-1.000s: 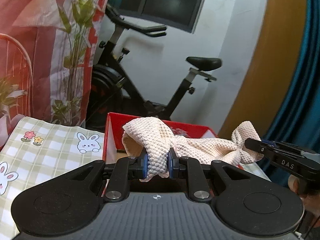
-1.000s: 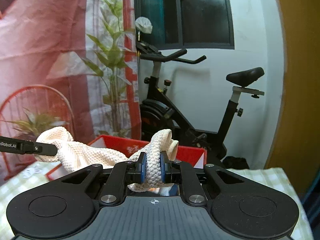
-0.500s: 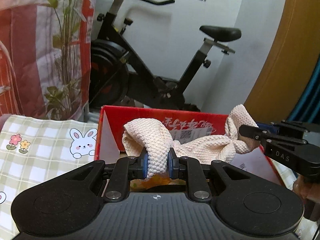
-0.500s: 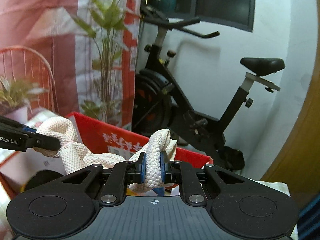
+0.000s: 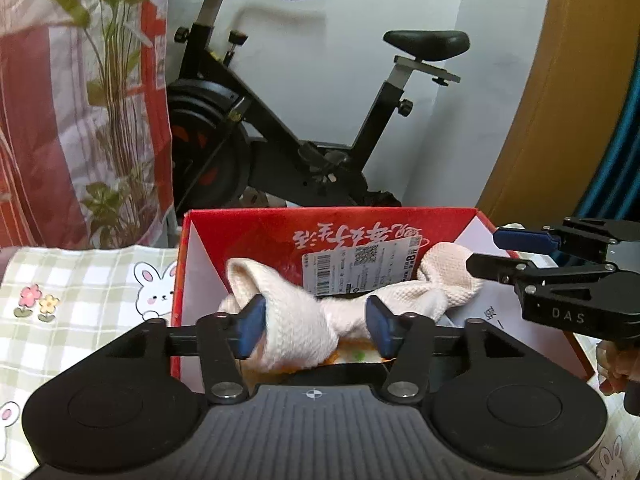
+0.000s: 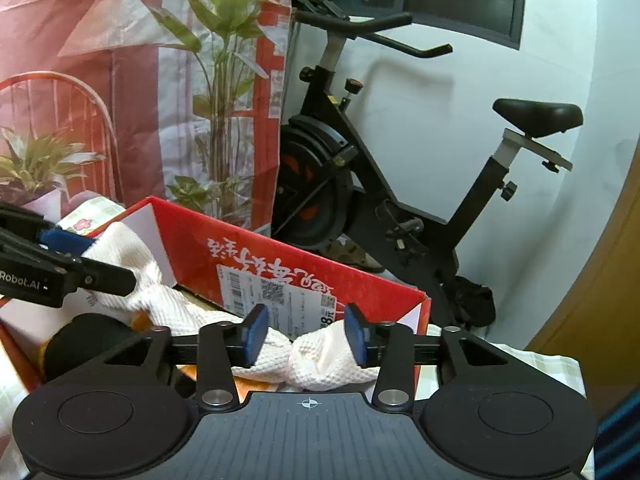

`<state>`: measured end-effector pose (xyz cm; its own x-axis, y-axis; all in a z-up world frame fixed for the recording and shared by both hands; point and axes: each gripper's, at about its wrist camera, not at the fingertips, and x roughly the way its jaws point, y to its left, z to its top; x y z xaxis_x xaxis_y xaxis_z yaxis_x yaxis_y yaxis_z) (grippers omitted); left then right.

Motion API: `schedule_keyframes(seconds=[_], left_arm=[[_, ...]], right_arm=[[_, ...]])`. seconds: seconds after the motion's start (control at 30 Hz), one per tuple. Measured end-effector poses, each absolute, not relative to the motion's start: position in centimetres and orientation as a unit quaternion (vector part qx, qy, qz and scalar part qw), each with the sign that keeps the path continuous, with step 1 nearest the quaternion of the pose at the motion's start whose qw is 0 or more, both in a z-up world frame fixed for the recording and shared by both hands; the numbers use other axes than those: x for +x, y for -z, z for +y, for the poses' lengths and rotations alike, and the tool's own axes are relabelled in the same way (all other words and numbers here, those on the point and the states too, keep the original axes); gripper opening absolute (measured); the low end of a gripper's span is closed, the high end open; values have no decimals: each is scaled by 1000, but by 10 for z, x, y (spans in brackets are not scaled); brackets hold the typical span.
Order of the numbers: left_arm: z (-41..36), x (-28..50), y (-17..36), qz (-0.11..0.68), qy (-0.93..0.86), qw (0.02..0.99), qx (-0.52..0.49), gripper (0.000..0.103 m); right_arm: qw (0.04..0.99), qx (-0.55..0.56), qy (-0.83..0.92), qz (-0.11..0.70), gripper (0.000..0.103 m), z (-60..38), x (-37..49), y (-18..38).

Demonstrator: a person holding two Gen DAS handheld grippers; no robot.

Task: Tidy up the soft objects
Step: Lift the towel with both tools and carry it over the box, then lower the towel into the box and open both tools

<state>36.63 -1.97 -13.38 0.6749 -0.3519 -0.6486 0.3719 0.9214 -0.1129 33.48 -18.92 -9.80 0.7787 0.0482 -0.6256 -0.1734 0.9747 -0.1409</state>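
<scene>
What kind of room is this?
Probably a room in someone's home: an exercise bike stands by the wall, leafy houseplants beside it, and a bunny-print checked tablecloth covers the table.

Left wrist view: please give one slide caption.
Left hand-held gripper, just opened, releases towel into red box.

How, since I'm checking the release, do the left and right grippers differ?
The left gripper has its jaws wider apart than the right gripper. The left gripper is at the end of the red box beside the bunny tablecloth; the right gripper is at the opposite end. Shared: both sets of jaws have just been opening, each with an end of the cream cloth between them, over the box.
</scene>
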Motion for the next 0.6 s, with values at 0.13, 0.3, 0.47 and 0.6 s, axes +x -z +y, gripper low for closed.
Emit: schedule_keyframes(seconds=[0.13, 0.3, 0.47, 0.6], left_arm=[[-18, 349, 121, 331, 205, 921, 21, 77], [-16, 324, 108, 317, 213, 924, 24, 97], [-9, 301, 108, 325, 214, 921, 11, 103], [-4, 285, 113, 330, 208, 921, 2, 103]], right_arm=[[943, -93, -66, 313, 58, -190, 316, 85], [948, -79, -68, 301, 78, -190, 290, 74], [953, -69, -59, 290, 103, -189, 263, 70], [953, -55, -57, 292, 103, -187, 246, 69]])
